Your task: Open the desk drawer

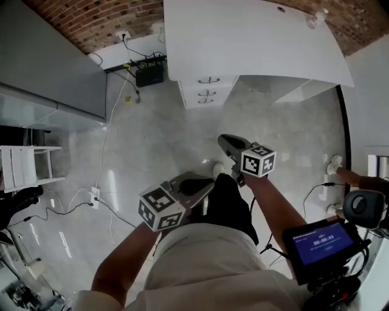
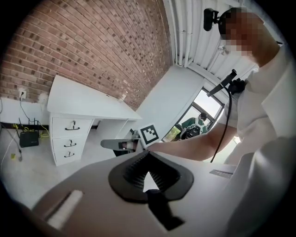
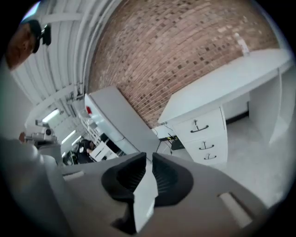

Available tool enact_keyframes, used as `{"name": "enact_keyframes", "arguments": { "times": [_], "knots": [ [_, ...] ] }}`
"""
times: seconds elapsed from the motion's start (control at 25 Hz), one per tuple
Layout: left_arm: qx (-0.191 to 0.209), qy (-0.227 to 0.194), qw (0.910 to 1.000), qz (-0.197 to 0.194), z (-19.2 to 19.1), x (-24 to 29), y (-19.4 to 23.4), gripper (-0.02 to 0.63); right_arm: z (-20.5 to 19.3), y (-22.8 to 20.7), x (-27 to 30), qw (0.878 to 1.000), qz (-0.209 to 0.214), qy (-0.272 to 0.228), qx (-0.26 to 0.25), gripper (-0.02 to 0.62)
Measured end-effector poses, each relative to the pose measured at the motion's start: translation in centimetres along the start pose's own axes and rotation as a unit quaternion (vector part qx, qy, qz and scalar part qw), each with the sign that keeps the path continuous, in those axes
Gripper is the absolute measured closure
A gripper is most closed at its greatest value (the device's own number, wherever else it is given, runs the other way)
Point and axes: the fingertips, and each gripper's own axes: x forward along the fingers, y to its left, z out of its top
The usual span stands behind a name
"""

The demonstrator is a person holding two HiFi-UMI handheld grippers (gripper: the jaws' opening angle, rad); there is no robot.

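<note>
A white desk (image 1: pixel 255 36) stands against the brick wall, with a three-drawer unit (image 1: pixel 206 89) under its left end. All three drawers look closed, each with a dark handle. The same drawer unit (image 2: pixel 69 139) shows far off in the left gripper view, and the drawer unit (image 3: pixel 203 136) also in the right gripper view. My left gripper (image 1: pixel 206 182) hangs over the floor, well short of the desk; its gripper tips (image 2: pixel 147 152) meet with nothing held. My right gripper (image 1: pixel 223 140) is a little nearer the drawers. Its gripper tips (image 3: pixel 149 155) stand a narrow slit apart, empty.
A black box (image 1: pixel 149 75) with cables sits on the floor left of the drawers. A grey cabinet (image 1: pixel 48 67) and a white rack (image 1: pixel 24 167) stand at the left. A power strip (image 1: pixel 95 195) lies on the floor. A small bottle (image 1: pixel 316 18) stands on the desk.
</note>
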Motion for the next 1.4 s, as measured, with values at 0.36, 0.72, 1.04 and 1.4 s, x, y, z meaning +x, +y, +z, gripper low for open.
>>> {"name": "enact_keyframes", "arguments": {
  "times": [0.36,0.72,1.04,1.4],
  "knots": [
    [-0.004,0.018,0.9988,-0.044,0.0,4.7,6.1,0.601,0.3,-13.6,9.8,0.962,0.011,-0.113,0.248,0.565],
    [-0.021,0.003,0.9983,-0.054,2.4,8.3,12.0,0.600,1.9,-25.3,17.6,0.912,0.005,-0.195,0.360,0.545],
    [-0.040,-0.009,0.9983,-0.041,2.7,9.6,15.1,0.600,3.1,-31.3,22.3,0.891,-0.004,-0.228,0.392,0.528],
    [-0.048,-0.007,0.9982,-0.037,2.2,9.9,17.3,0.601,4.6,-34.0,25.3,0.882,0.003,-0.248,0.401,0.528]
  ]
}}
